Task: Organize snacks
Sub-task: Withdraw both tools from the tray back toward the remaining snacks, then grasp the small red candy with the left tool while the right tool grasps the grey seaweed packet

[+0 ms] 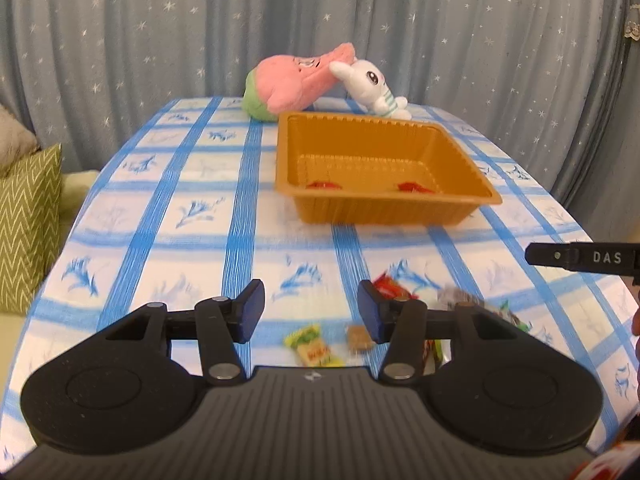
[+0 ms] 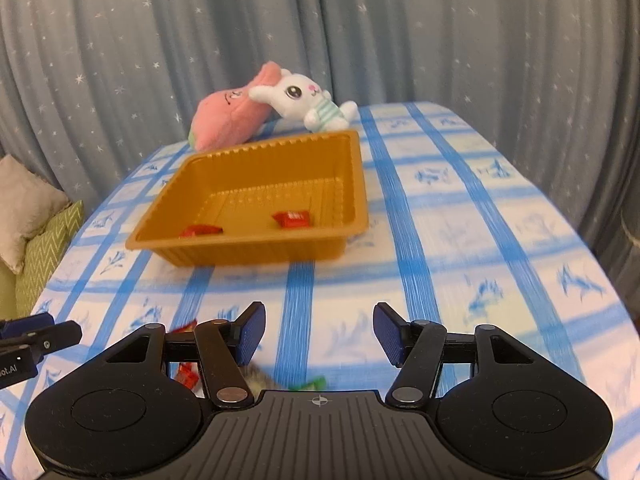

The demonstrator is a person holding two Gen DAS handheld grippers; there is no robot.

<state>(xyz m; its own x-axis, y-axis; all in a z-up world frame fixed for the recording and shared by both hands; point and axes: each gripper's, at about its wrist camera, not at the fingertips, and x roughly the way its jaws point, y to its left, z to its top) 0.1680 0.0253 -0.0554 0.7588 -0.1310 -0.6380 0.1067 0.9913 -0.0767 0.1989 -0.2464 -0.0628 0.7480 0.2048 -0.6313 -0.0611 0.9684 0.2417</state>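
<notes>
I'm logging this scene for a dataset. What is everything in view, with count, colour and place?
Ribbed plastic tray: one, orange, mid-table.
Wrapped snacks in tray: two, red, near wall.
Loose wrapped snacks: several, yellow-green, brown, red, near table edge.
Star-shaped plush: one, pink and green, behind tray.
Rabbit plush: one, white, leaning on star plush.
Checked tablecloth: one, blue-white.
Starred curtain: grey, backdrop.
Left gripper: open, black.
Right gripper: open, black.
</notes>
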